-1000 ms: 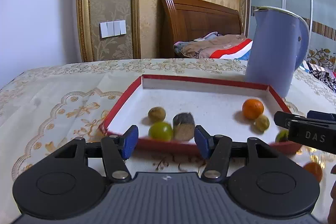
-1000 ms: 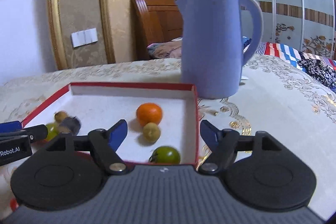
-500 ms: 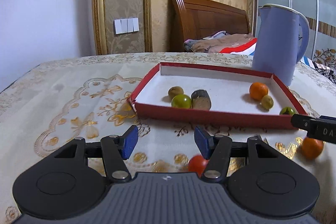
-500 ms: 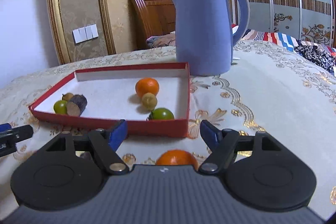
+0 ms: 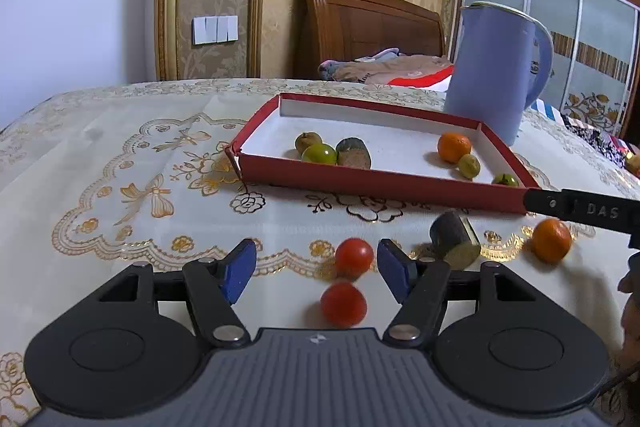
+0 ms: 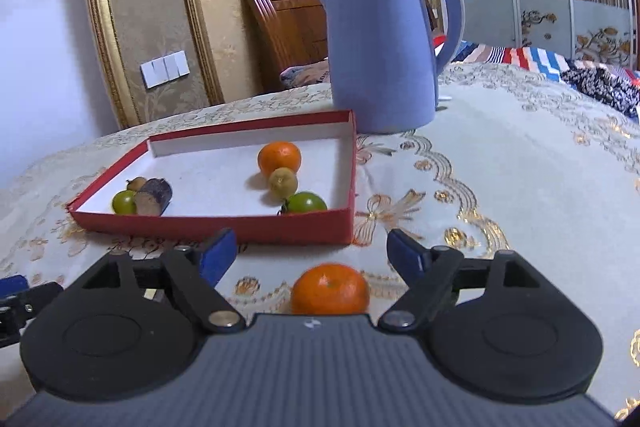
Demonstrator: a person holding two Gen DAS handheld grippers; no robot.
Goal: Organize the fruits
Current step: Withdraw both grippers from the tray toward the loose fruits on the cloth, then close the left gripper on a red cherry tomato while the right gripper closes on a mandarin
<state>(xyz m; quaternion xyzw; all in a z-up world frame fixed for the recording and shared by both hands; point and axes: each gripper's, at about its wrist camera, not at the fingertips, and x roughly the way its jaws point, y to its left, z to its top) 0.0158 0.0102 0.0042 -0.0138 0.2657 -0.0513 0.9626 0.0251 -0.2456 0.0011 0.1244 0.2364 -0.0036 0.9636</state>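
Both hand-held grippers have drawn back from the tray (image 5: pixel 360 183); left (image 5: pixel 316 267) opening around tomatoes (image 5: pixel 354 255), right (image 6: pixel 308 253) opening over an orange (image 6: pixel 330 289), hidden lower-left tomatoes.

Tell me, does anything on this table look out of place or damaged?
Yes. Four pieces lie loose on the tablecloth outside the red tray: two red tomatoes, a dark cut chunk and an orange. The tray's near left corner also looks split open.
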